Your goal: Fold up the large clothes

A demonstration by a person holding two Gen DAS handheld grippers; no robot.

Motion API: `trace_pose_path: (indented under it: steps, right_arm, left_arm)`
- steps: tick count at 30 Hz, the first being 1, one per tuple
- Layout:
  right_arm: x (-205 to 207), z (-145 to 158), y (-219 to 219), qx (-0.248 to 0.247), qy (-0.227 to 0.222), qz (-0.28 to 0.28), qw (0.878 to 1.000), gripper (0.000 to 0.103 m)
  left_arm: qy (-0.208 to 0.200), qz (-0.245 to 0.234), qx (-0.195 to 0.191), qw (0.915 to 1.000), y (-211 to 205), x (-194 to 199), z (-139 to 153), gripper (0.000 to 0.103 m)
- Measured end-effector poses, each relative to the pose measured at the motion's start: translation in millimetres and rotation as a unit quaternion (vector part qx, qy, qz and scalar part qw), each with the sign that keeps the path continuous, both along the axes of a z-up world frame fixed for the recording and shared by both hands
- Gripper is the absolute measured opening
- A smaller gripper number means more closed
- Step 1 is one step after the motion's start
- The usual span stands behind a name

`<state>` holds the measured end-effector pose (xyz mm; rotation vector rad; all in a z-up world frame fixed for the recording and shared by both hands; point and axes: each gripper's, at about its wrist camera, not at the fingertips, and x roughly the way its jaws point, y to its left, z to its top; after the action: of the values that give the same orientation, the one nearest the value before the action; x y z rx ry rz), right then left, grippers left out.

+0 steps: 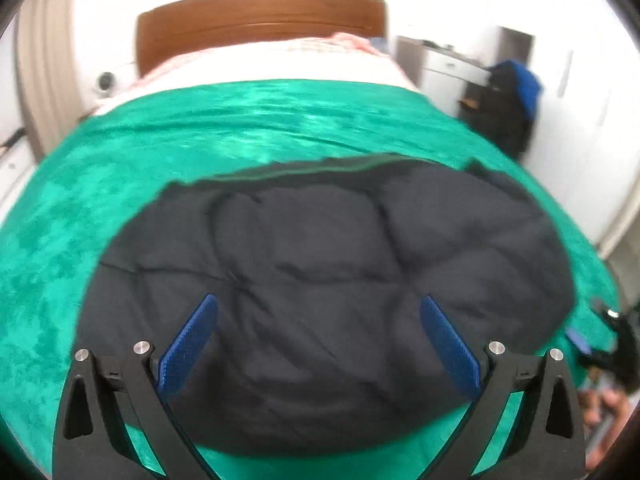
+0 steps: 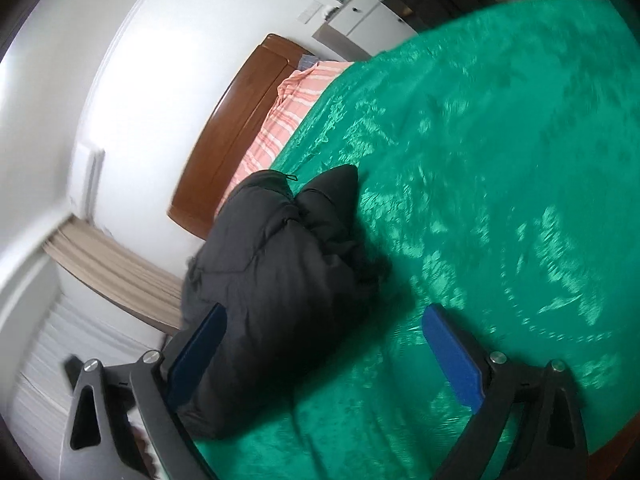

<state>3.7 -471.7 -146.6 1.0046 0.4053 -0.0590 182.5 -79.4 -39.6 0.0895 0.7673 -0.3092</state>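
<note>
A dark puffy jacket (image 1: 320, 280) lies folded into a thick bundle on a green bedspread (image 1: 80, 208). My left gripper (image 1: 319, 312) hovers over the near part of the jacket, its blue pads (image 1: 188, 348) wide apart and empty. In the right wrist view the jacket (image 2: 272, 280) shows as a tall bundle on the bedspread (image 2: 500, 200). My right gripper (image 2: 324, 320) is open and empty, rolled sideways, at the jacket's side; its left pad (image 2: 200, 356) lies against or just in front of the bundle. The right gripper also shows at the left wrist view's right edge (image 1: 608, 340).
A wooden headboard (image 1: 260, 20) and a pink striped sheet (image 2: 288, 108) are at the far end of the bed. Dark and blue clothes (image 1: 512, 100) hang by a white cabinet (image 1: 444, 68) to the right. A beige curtain (image 2: 120, 276) and white walls surround the bed.
</note>
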Motion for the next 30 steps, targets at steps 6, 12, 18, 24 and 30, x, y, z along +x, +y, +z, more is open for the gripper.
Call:
trace_pose_path:
  steps: [6, 12, 18, 24, 30]
  right_arm:
    - [33.3, 4.3, 15.9, 0.029, 0.008, 0.062, 0.998, 0.099]
    - [39.9, -4.5, 13.1, 0.044, 0.02, 0.048, 0.998, 0.099]
    - [62.1, -4.3, 14.6, 0.045, 0.033, 0.065, 0.996, 0.099]
    - [89.7, 26.2, 41.0, -0.048, 0.045, 0.075, 0.995, 0.048]
    - [93.3, 130.9, 132.4, -0.3, 0.0, 0.102, 0.948, 0.039]
  left_arm:
    - [-0.02, -0.012, 0.085, 0.9961, -25.2, -5.3, -18.8, 0.098]
    - [0.024, -0.013, 0.103, 0.9943, -26.9, -3.9, -52.6, 0.097]
    - [0.02, -0.025, 0.127, 0.9914, -32.3, -1.2, -67.7, 0.099]
    - [0.011, -0.028, 0.128, 0.9913, -31.1, -5.2, -74.0, 0.1]
    - [0.058, -0.051, 0.115, 0.9904, -18.8, 5.0, -61.6, 0.099]
